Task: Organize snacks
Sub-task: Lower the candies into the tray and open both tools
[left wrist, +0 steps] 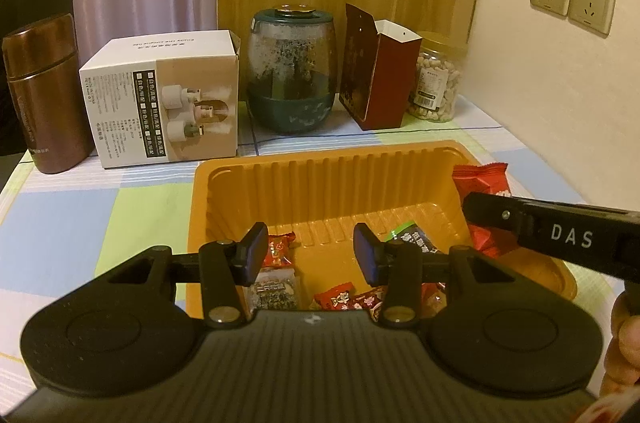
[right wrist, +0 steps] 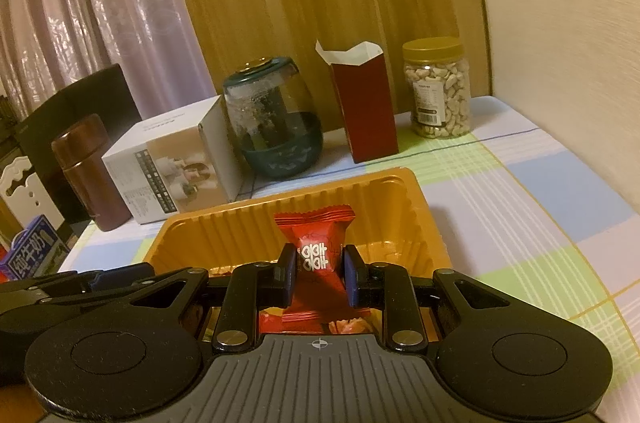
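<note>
An orange plastic tray [left wrist: 320, 179] sits on the checked tablecloth and holds several wrapped snacks [left wrist: 340, 297]. My left gripper [left wrist: 310, 255] is open and empty, hovering over the tray's near side. My right gripper [right wrist: 318, 273] is shut on a red wrapped candy [right wrist: 316, 243] and holds it above the tray [right wrist: 248, 223]. In the left wrist view the right gripper's finger [left wrist: 560, 233] reaches in from the right with the red candy [left wrist: 482, 183] over the tray's right side.
Along the back stand a brown flask [left wrist: 44, 95], a white carton [left wrist: 164, 103], a glass jar with a teal base [left wrist: 290, 71], an open dark-red box [left wrist: 378, 71] and a jar of nuts [left wrist: 438, 79]. A blue milk carton [right wrist: 34, 253] is at the left.
</note>
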`<state>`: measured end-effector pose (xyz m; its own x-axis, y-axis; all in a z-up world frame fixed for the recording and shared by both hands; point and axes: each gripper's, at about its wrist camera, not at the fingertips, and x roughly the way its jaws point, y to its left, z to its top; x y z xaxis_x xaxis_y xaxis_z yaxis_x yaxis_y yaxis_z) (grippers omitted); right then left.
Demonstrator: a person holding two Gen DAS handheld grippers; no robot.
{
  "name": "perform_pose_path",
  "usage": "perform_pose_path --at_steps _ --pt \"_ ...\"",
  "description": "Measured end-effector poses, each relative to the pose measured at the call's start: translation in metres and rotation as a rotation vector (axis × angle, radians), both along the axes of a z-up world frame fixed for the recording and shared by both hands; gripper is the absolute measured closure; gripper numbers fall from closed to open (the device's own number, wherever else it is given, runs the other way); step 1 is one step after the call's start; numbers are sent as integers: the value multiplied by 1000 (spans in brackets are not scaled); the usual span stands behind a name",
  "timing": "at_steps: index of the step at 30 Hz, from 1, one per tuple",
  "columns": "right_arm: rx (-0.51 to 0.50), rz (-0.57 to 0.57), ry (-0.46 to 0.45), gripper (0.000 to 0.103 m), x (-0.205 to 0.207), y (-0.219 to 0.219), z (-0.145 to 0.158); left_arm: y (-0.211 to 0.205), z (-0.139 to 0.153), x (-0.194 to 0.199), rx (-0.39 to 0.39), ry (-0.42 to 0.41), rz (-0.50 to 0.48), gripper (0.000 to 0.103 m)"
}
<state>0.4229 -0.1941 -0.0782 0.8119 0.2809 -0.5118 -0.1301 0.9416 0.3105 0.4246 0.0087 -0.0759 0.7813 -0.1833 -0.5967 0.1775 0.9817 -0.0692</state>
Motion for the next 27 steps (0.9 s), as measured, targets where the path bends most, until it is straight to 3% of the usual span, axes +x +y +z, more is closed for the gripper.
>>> perform_pose_path --at_steps 15,19,20,21,23,27 --pt "3 8 -4 78 1 4 1 1 -1 -1 -2 1 1 60" --pt "77 39 -27 77 2 1 -1 2 -2 -1 -1 1 3 60" --pt "99 38 -22 72 3 -2 -2 3 -2 -1 -1 1 5 60" --pt "110 22 -16 57 4 -4 -3 3 -2 -1 0 1 7 60" --pt "131 -3 -28 44 4 -9 -4 4 -3 -1 1 2 10 60" --pt "125 -30 -22 44 5 -14 -3 3 -4 -1 6 5 10 60"
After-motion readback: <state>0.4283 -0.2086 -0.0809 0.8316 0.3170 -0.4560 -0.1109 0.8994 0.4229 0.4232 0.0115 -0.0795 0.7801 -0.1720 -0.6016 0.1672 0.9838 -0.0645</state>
